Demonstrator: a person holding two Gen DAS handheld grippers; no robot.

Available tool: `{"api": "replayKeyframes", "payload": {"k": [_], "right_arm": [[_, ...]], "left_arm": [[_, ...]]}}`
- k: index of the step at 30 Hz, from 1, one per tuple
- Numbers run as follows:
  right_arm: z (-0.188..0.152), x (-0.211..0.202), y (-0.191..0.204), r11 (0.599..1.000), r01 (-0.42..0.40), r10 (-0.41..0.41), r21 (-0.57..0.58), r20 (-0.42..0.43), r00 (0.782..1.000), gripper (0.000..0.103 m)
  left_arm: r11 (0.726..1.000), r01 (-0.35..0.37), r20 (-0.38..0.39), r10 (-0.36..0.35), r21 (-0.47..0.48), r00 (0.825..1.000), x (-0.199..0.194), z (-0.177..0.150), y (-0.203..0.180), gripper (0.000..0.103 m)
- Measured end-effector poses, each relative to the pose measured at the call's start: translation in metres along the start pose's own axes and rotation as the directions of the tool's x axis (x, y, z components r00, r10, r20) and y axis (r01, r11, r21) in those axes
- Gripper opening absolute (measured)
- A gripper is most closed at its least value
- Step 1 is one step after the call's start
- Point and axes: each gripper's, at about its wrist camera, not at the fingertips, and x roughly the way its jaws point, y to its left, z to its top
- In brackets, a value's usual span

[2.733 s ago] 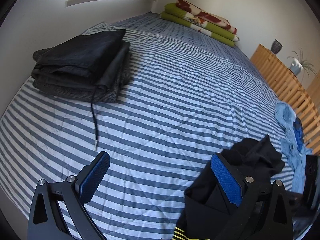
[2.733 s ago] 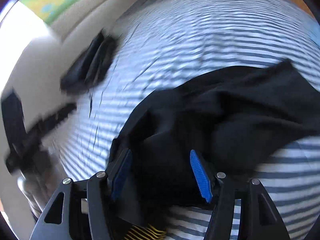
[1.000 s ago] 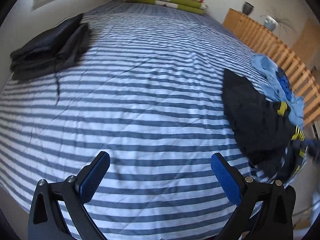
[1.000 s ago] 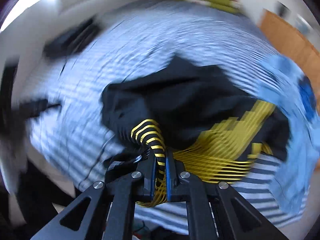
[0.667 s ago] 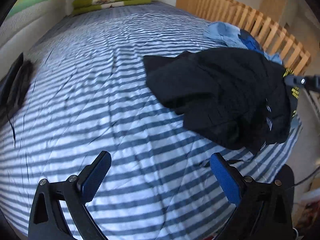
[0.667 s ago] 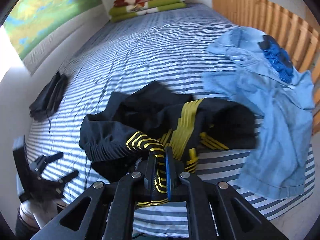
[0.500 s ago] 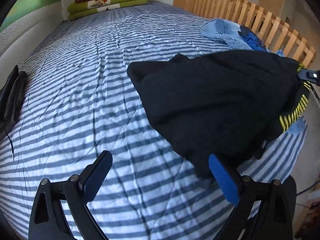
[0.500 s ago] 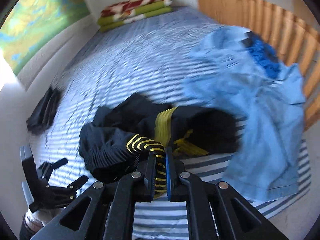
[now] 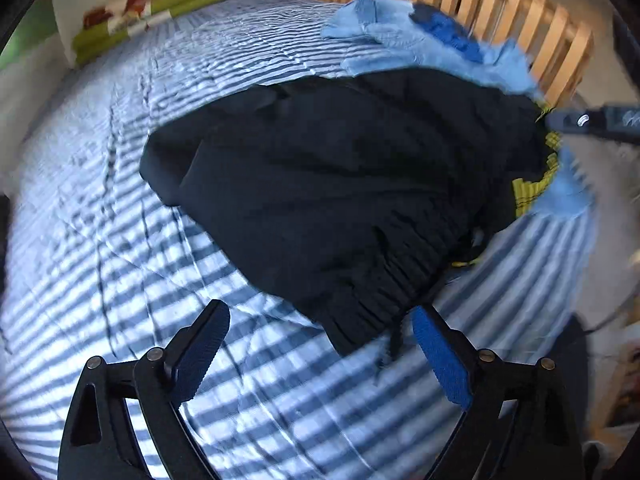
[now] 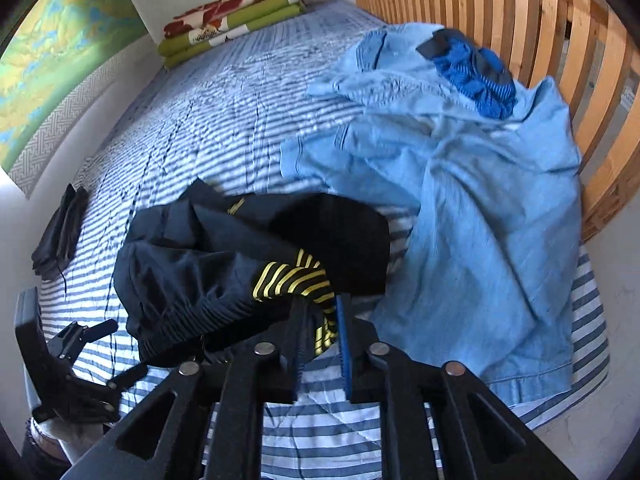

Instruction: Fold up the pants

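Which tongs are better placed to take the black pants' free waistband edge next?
Left. The left tongs stand open over the black pants waistband; the right tongs, just opening, have the striped cuff between them.

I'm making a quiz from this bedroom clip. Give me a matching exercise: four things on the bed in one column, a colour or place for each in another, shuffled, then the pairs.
Things:
1. pants
2. shirt
3. blankets
4. dark pile

Descriptions:
A. light blue, beside the wooden rail
B. black with yellow stripes
C. near the wall, left edge of the bed
D. green and red, far end of the bed

Pairs: 1-B, 2-A, 3-D, 4-C
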Motion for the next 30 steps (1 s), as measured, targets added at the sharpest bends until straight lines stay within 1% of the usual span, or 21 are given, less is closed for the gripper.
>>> {"api": "replayKeyframes", "payload": {"k": [1,2,3,4,5,7,8,9,11,13,15,16,18,19,20,21,22,25,27,29,30], "right_arm": [[-0.003,0.001,-0.001,1.0,-0.004,0.004,0.002,-0.004,1.0,0.022],[-0.005,0.002,0.0,1.0,-0.004,0.004,0.002,-0.007,1.0,0.027],[-0.007,0.003,0.001,1.0,-0.003,0.002,-0.004,-0.012,1.0,0.03],[-0.012,0.005,0.002,1.0,0.009,-0.009,-0.021,-0.02,1.0,0.037],[-0.015,0.008,0.005,0.999,0.021,-0.022,-0.035,-0.025,0.999,0.04],[-0.021,0.012,0.01,0.996,0.063,-0.065,-0.068,-0.034,0.997,0.04],[-0.024,0.015,0.013,0.994,0.068,-0.071,-0.086,-0.04,0.997,0.039],[-0.026,0.015,0.016,0.993,0.063,-0.067,-0.096,-0.041,0.997,0.035],[-0.024,0.014,0.023,0.993,0.069,-0.073,-0.099,-0.037,0.997,0.006],[-0.016,0.004,0.029,0.996,0.049,-0.05,-0.078,-0.002,0.999,0.004],[-0.01,-0.009,0.034,0.997,0.027,-0.024,-0.074,0.04,0.999,0.004],[-0.009,-0.014,0.037,0.997,0.006,-0.001,-0.081,0.056,0.998,0.004],[-0.011,-0.023,0.048,0.994,-0.015,0.023,-0.113,0.068,0.997,0.008],[-0.013,-0.024,0.053,0.991,-0.028,0.036,-0.132,0.057,0.998,0.021],[-0.019,-0.023,0.059,0.986,-0.049,0.057,-0.16,0.041,0.998,0.042],[-0.025,-0.022,0.064,0.982,-0.058,0.065,-0.179,0.035,0.997,0.05],[-0.032,-0.02,0.069,0.979,-0.057,0.064,-0.196,0.031,0.997,0.054],[-0.06,-0.01,0.086,0.969,-0.06,0.062,-0.238,0.001,0.998,0.054],[-0.072,0.0,0.097,0.961,-0.06,0.057,-0.27,-0.021,0.998,0.054],[-0.078,0.015,0.108,0.951,0.012,-0.018,-0.309,-0.015,1.0,0.053],[-0.077,0.02,0.11,0.946,0.06,-0.063,-0.32,-0.002,0.998,0.047]], "left_arm": [[1.0,-0.018,-0.004,0.018,-0.006,1.0,0.003,0.0,-0.001,0.077],[1.0,-0.019,-0.019,0.019,-0.019,1.0,0.008,0.002,0.001,0.049],[0.999,-0.022,-0.036,0.02,-0.038,0.999,0.01,0.004,0.005,0.033],[0.997,-0.03,-0.053,0.026,-0.065,0.998,0.012,0.006,0.011,0.018],[0.995,-0.034,-0.054,0.029,-0.09,0.998,0.009,0.009,0.018,0.014],[0.992,-0.017,-0.034,0.013,-0.127,0.999,-0.005,0.014,0.032,0.011],[0.991,-0.016,-0.011,0.014,-0.136,1.0,-0.019,0.016,0.038,0.01],[0.99,-0.023,0.019,0.026,-0.138,0.999,-0.035,0.021,0.045,0.01],[0.989,-0.041,0.075,0.052,-0.14,0.996,-0.064,0.033,0.056,0.009],[0.987,-0.042,0.121,0.061,-0.155,0.991,-0.094,0.045,0.072,0.009],[0.984,-0.035,0.146,0.061,-0.177,0.987,-0.12,0.054,0.084,0.009],[0.983,-0.047,0.15,0.074,-0.176,0.986,-0.127,0.059,0.086,0.009],[0.982,-0.094,0.164,0.12,-0.161,0.979,-0.142,0.064,0.087,0.009],[0.982,-0.098,0.161,0.124,-0.163,0.979,-0.144,0.073,0.09,0.009],[0.982,-0.09,0.157,0.117,-0.167,0.981,-0.146,0.076,0.096,0.009],[0.981,-0.082,0.154,0.11,-0.176,0.982,-0.147,0.078,0.099,0.009],[0.98,-0.078,0.152,0.106,-0.184,0.983,-0.147,0.081,0.101,0.008],[0.979,-0.073,0.148,0.102,-0.192,0.984,-0.147,0.084,0.106,0.009],[0.98,-0.07,0.146,0.098,-0.186,0.984,-0.14,0.084,0.105,0.008],[0.981,-0.078,0.145,0.104,-0.178,0.984,-0.137,0.084,0.103,0.008],[0.981,-0.08,0.147,0.107,-0.178,0.983,-0.137,0.085,0.103,0.008]]}}
